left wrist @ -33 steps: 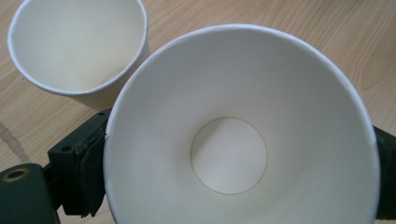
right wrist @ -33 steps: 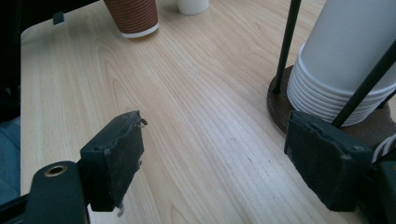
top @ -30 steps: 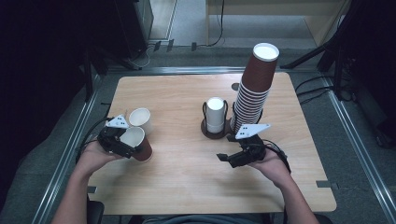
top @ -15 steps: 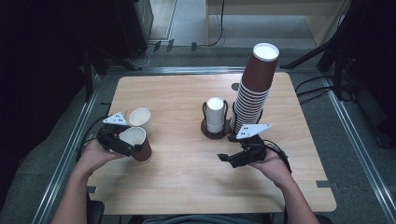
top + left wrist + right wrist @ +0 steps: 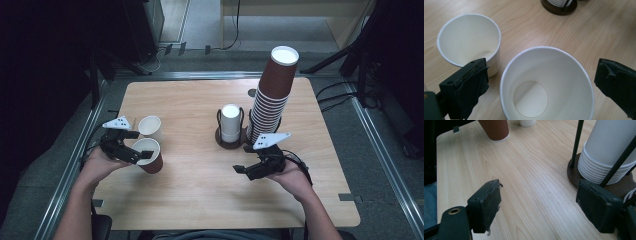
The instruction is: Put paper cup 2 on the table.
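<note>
**High view: cups crowd your left tongs**

High view shows your left tongs spread apart around the brown cup, not touching it. A white cup stands just behind the brown cup. Your right tongs, also apart, hover over bare table, just before the cup holder and tall stack.

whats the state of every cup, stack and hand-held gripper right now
brown cup: upright on the table, empty, between the left jaws, which stand apart from its rim
white cup: upright, empty, just behind the brown cup
brown cup stack: upside down, tall, leaning a little
white cup stack: upside down in a wire holder
left hand-held gripper: open around the brown cup
right hand-held gripper: open, holding nothing
</note>
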Demonstrator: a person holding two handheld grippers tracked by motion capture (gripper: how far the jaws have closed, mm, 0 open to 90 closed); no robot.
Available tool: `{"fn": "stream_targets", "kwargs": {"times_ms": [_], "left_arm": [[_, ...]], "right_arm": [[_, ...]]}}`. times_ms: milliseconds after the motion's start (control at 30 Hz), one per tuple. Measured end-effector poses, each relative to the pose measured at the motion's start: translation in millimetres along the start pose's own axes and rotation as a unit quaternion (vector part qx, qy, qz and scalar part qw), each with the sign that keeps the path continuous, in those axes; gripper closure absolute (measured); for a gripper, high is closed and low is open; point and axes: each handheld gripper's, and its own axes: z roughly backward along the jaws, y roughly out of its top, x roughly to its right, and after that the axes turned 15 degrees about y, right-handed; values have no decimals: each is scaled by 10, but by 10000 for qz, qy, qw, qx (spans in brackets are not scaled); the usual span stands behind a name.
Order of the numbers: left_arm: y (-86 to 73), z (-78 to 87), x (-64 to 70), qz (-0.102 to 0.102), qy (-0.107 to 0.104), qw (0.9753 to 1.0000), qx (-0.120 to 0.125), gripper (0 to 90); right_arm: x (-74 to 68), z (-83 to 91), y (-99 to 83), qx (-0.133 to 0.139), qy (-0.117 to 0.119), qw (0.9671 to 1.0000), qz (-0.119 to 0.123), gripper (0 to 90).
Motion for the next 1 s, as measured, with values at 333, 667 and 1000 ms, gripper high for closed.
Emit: {"fn": "stream_targets", "kwargs": {"times_ms": [333,667,1000], "left_arm": [[128,155,47,57,117,9999,109,0],[284,131,245,-130,-30,9998,152,0],[423,-4,460,-152,-232,9995,168,0]], "right_arm": [[-1,8,3,-4,51,10000,-48,204],[-17,6,3,-48,89,9999,-39,205],[-48,22,-17,-78,54,9999,-54,205]]}}
